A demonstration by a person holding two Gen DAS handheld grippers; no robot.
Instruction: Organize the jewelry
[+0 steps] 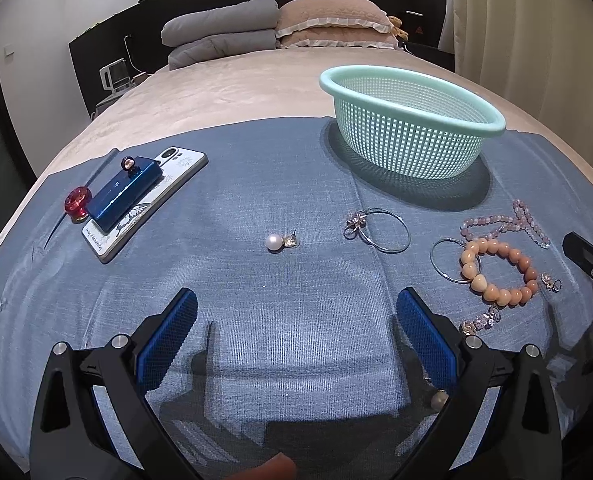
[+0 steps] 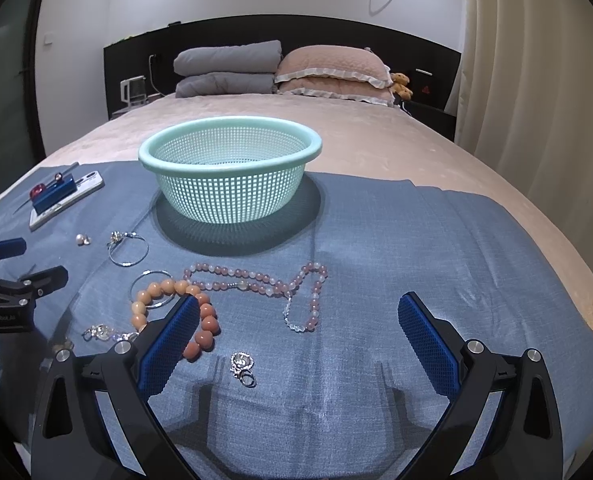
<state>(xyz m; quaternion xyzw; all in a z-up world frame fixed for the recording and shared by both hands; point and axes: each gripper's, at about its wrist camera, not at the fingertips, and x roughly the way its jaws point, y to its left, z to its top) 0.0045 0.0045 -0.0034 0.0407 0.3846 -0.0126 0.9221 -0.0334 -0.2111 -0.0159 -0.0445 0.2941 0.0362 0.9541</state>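
- Both the left gripper and right gripper spread wide, holding nothing
- Charm plain only in right view
- Orange bracelet partly hidden behind right finger

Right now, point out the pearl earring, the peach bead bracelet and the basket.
pearl earring [image 1: 273, 242], left wrist view, on the pearl.
peach bead bracelet [image 1: 478, 282], left wrist view, on its heart bead.
basket [image 2: 232, 192], right wrist view, on its front wall.

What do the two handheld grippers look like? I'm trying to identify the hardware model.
Both the left gripper and right gripper have black angular plastic frames with silver round screw heads. Each finger carries a long blue pad with a fine grid texture. Small white lettering marks the left gripper's side. No cables show.
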